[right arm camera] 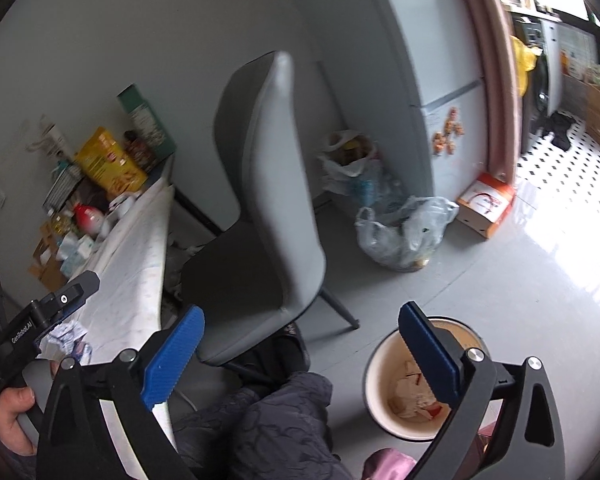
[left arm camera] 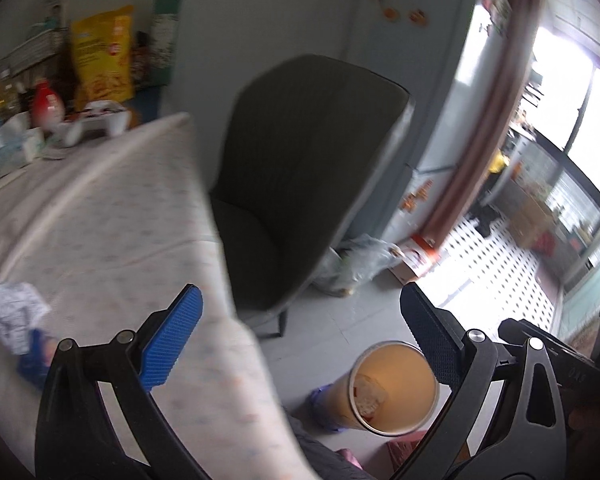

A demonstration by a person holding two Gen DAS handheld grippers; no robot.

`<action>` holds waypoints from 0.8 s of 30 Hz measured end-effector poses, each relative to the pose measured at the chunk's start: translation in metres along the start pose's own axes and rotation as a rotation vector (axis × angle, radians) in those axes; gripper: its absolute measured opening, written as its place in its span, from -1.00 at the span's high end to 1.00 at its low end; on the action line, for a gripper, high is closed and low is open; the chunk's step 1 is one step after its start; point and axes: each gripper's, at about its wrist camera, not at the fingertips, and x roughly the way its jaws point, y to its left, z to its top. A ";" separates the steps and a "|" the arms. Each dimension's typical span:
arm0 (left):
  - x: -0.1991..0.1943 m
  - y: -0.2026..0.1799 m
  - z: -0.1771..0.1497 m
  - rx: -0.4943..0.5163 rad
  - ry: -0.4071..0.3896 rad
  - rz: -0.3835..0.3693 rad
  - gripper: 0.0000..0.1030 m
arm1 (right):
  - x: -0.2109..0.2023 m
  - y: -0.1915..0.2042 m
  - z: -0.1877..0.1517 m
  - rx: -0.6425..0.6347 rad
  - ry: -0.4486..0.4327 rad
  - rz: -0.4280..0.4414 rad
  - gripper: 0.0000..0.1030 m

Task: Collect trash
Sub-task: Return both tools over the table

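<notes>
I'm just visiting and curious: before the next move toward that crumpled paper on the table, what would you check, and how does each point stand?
1. Left claw open and empty: ok.
2. Right claw open and empty: ok.
3. Crumpled paper in view on the table: ok, it lies near the table's near edge.
4. Bin upright with room left: ok, it stands on the floor with only some scraps at the bottom.
5. Path from paper to bin: cannot tell, the chair stands close by.
6. Other trash on the table: cannot tell, the far end is cluttered and blurred.
</notes>
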 end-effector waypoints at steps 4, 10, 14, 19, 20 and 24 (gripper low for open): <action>-0.010 0.031 0.001 -0.042 -0.021 0.041 -0.91 | 0.007 0.031 -0.001 -0.042 0.013 0.031 -0.86; -0.033 0.074 0.004 -0.098 -0.063 0.098 -0.91 | 0.015 0.072 -0.001 -0.089 0.036 0.079 -0.86; -0.052 0.104 0.002 -0.158 -0.102 0.156 -0.91 | 0.025 0.099 -0.004 -0.136 0.070 0.117 -0.86; -0.069 0.148 -0.012 -0.254 -0.133 0.230 -0.91 | 0.044 0.141 -0.012 -0.211 0.118 0.171 -0.86; -0.070 0.158 -0.015 -0.274 -0.134 0.241 -0.91 | 0.047 0.149 -0.013 -0.225 0.125 0.177 -0.86; -0.076 0.187 -0.023 -0.339 -0.141 0.283 -0.91 | 0.057 0.178 -0.019 -0.263 0.148 0.209 -0.86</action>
